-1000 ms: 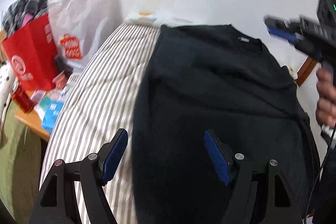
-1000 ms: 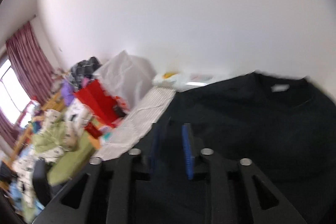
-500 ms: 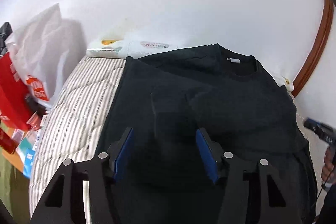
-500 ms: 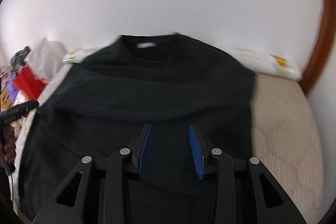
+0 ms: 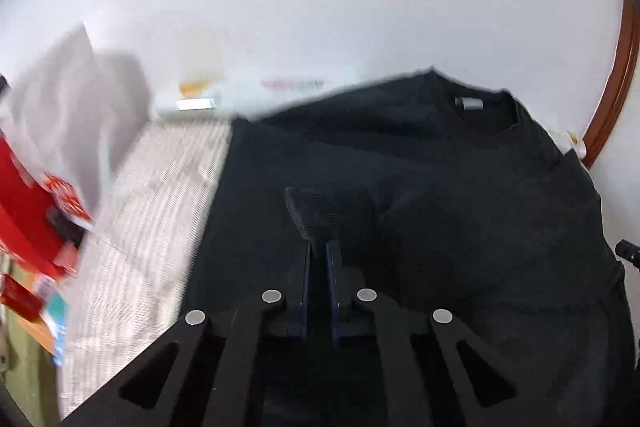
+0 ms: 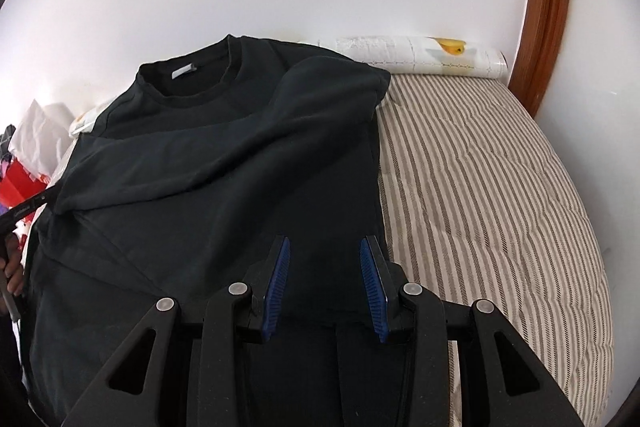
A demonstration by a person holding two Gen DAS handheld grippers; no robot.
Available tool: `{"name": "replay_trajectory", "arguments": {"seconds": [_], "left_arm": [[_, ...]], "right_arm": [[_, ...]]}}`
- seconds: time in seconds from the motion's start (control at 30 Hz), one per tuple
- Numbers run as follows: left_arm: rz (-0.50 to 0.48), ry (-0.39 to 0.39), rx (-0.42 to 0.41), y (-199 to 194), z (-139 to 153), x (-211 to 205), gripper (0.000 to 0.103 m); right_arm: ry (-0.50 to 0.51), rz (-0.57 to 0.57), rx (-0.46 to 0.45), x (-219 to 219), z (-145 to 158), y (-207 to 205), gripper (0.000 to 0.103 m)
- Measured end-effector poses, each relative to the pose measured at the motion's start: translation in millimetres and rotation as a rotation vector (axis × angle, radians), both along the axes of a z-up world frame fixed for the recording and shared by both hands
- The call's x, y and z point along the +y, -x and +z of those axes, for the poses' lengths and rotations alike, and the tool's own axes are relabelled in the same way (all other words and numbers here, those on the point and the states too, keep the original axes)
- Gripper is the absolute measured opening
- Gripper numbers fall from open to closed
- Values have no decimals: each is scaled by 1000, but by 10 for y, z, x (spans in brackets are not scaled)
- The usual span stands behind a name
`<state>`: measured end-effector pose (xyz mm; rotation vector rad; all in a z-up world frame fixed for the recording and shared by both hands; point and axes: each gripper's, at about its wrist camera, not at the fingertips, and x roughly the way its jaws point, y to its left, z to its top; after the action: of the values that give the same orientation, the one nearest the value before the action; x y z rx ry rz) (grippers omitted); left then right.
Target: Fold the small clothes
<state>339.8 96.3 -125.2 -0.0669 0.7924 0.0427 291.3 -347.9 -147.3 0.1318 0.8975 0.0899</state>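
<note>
My left gripper (image 5: pixel 319 259) sits at lower centre of its view, tilted down over the black shirt (image 6: pixel 224 163), and it's clenched on a pinch of the ribbed sleeve cuff (image 5: pixel 320 215), which stands up just above the pads. Left view is motion-blurred on its left side.

My right gripper (image 6: pixel 325 283) is at lower centre of its view, also angled down. Its blue pads (image 6: pixel 370 287) are apart, not pressing on anything I can see; they hover over the shirt's lower right part, near the hem. Whether the tips touch the cloth I can't tell.

The shirt lies flat on the bed (image 6: pixel 480 187), collar at the upper left of the right view with a white tag (image 6: pixel 183 71) showing. One sleeve is folded across the chest. The shirt's right edge runs straight down centre frame, just right of my right gripper.

Open room: a wide bare area of striped bedcover at right in the right view, running to the wooden frame (image 6: pixel 548 7) in the upper right and a white roll (image 6: pixel 420 51) against the wall. In the left view a narrower striped strip is left of the shirt, ending at a white bag (image 5: pixel 76 99) and a red bag (image 5: pixel 24 211) at the far left. A hand (image 6: pixel 12 263) shows at the left edge of the right view.
</note>
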Motion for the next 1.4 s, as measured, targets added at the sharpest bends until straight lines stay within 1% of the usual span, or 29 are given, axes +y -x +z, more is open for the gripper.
{"name": "replay_trajectory", "arguments": {"seconds": [0.07, 0.13, 0.2, 0.23, 0.27, 0.33, 0.37, 0.4, 0.47, 0.53, 0.6, 0.73, 0.87, 0.93, 1.03, 1.13, 1.27, 1.33, 1.4], "left_arm": [[22, 11, -42, 91, 161, 85, 7], [37, -16, -51, 167, 212, 152, 7], [43, -23, -37, 199, 144, 221, 7], [45, -25, -19, 194, 76, 248, 7], [49, -26, 16, 185, -24, 284, 7], [48, 9, 64, 176, -175, 339, 7], [47, 13, 73, 173, -212, 340, 8], [47, 13, 76, 187, -242, 346, 8], [47, 7, 74, 205, -254, 324, 8], [48, 0, 72, 220, -227, 305, 8], [53, -12, 62, 258, -192, 290, 10], [65, -11, 53, 359, -114, 256, 10], [62, 1, 38, 524, 6, 186, 10], [53, -14, 33, 620, 71, 130, 10], [67, -53, 14, 842, 190, 48, 10], [66, -24, 13, 1067, 267, 22, 10], [66, -21, 21, 1367, 281, 1, 10], [74, -7, 30, 1540, 252, 29, 13], [76, 15, 55, 1679, 179, 72, 31]], "right_arm": [[-5, 0, -19, 18, 43, -67, 37], [7, -5, -18, 57, 59, -141, 37], [6, -16, -22, 66, 49, -215, 37], [6, -23, -13, 65, 21, -247, 39], [9, -27, -2, 68, -11, -271, 41], [55, -52, 37, 64, -145, -332, 41], [104, -47, 155, 53, -206, -350, 41], [113, -62, 179, 23, -278, -360, 42], [67, -84, 174, -67, -280, -332, 47], [51, -112, 185, -139, -230, -301, 48], [33, -105, 153, -176, -121, -210, 48], [86, -85, 117, -160, 79, -34, 48], [116, -89, 82, -181, 283, 174, 48], [119, -100, 65, -202, 380, 307, 48], [97, -127, 49, -265, 503, 456, 48], [62, -130, 56, -303, 620, 695, 48], [57, -116, 64, -322, 691, 1007, 48], [43, -113, 67, -334, 680, 1148, 48], [27, -108, 86, -350, 610, 1322, 50]]}}
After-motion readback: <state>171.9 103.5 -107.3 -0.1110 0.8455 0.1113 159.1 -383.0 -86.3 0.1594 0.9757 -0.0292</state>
